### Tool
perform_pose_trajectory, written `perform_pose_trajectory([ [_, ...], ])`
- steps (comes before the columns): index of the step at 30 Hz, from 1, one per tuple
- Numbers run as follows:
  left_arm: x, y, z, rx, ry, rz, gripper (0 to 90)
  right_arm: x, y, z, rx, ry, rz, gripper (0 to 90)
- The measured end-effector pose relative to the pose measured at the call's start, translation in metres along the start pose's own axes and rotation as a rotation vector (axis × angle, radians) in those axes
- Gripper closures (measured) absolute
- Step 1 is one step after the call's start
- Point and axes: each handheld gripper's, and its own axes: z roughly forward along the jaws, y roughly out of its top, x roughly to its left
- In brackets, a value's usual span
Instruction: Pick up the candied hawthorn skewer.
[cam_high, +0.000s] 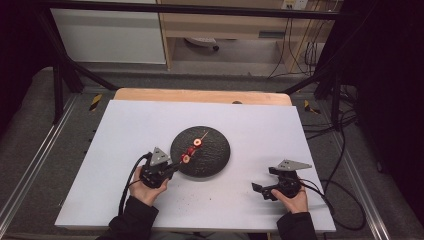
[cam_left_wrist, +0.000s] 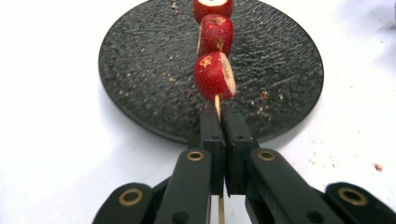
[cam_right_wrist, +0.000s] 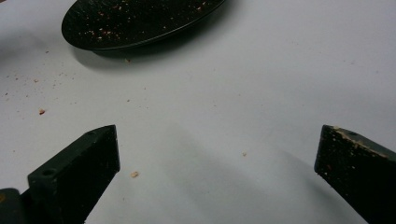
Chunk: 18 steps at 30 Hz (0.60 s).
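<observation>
Left tongs (cam_left_wrist: 223, 140): clamped on the wooden stick of a skewer (cam_left_wrist: 217, 105) carrying red fruit pieces (cam_left_wrist: 215, 74), held over the black plate (cam_left_wrist: 140, 70) at mid-worktop (cam_high: 125, 130). Right tongs (cam_right_wrist: 217, 172): jaws wide apart, near right of plate.

The place looked like a lab or test room set up for recording, not a home or kitchen. A white board (cam_high: 150, 195) lay over a wooden tabletop (cam_high: 200, 95), and the table stood inside a black metal frame (cam_high: 60, 75) whose struts slanted down to the floor at both sides. Aluminium rails (cam_high: 30, 175) ran along the grey carpeted floor (cam_high: 30, 120), with yellow-and-black hazard tape (cam_high: 95, 101) stuck near the table's far corners. Loose black cables (cam_high: 345, 150) trailed across the floor at the right and hung down by a pale wooden cabinet (cam_high: 225, 25) against the far wall, next to a white panel (cam_high: 107, 35).
</observation>
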Motion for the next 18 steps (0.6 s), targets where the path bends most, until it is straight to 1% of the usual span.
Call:
perform_pose_trajectory([
  [6,0.005,-0.013,-0.013,-0.033,-0.021,-0.009,88.3,0.003,0.002,0.003,0.004,0.001,-0.005,0.7],
  [7,0.006,-0.016,-0.015,-0.036,-0.025,-0.008,88.2,0.004,0.003,0.003,0.005,0.002,0.001,0.7],
  [8,0.006,-0.018,-0.017,-0.040,-0.029,-0.010,88.3,0.005,0.003,0.003,0.002,0.004,0.007,0.7],
  [11,0.005,-0.025,-0.022,-0.058,-0.045,-0.005,88.3,0.007,0.005,0.004,-0.001,0.006,-0.002,0.6],
  [12,0.005,-0.026,-0.023,-0.058,-0.049,-0.007,88.3,0.010,0.006,0.005,-0.005,0.011,0.004,0.5],
  [16,0.005,-0.033,-0.028,-0.061,-0.060,0.005,88.2,0.013,0.007,0.008,-0.003,0.015,0.000,0.5],
  [18,0.005,-0.035,-0.030,-0.073,-0.069,-0.003,88.2,0.015,0.008,0.009,-0.004,0.015,-0.003,0.6],
])
